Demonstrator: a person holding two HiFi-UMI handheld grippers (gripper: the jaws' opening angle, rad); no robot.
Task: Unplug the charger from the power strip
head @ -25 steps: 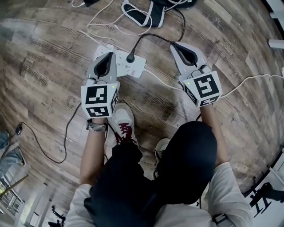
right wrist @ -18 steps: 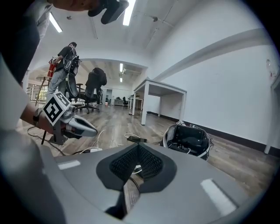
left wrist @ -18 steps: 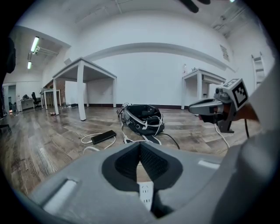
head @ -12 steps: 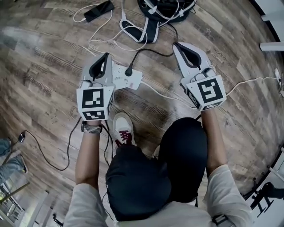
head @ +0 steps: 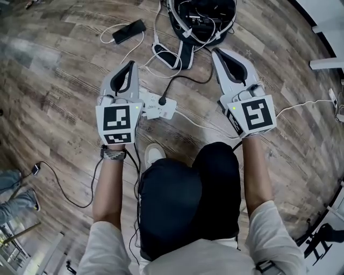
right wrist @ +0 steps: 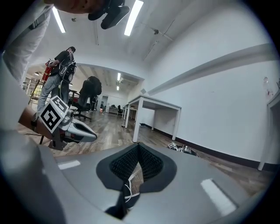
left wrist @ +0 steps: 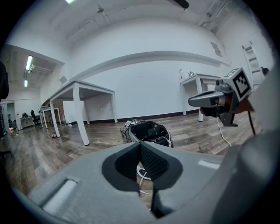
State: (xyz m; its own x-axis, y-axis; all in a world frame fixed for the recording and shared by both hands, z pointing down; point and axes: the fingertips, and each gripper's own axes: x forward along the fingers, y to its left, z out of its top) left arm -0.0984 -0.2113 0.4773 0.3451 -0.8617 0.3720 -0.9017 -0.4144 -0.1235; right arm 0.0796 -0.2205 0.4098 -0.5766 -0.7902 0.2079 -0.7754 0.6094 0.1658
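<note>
The white power strip [head: 152, 110] lies on the wooden floor between my hands, partly hidden by the left gripper's marker cube. A black charger plug [head: 162, 100] sits in it, and its black cable [head: 180, 79] runs off toward a black bag [head: 201, 16]. My left gripper [head: 130, 65] hangs above the strip's left end, shut and holding nothing. My right gripper [head: 216, 52] is off to the right of the strip, also shut and empty. In the left gripper view the jaws [left wrist: 140, 145] meet over the floor; the right gripper view shows its jaws [right wrist: 139, 147] pressed together the same way.
A black phone-like device [head: 129, 31] on a white cable lies at the far left of the bag. Loose white cables [head: 301, 103] and a thin black cable [head: 80, 193] cross the floor. My shoe [head: 153, 153] stands just behind the strip. White tables [left wrist: 81, 94] and a person [right wrist: 61, 70] stand farther off.
Both grippers have risen away from the floor, still shut. The power strip now looks smaller and lower in the head view, and the black bag has come further into sight.
</note>
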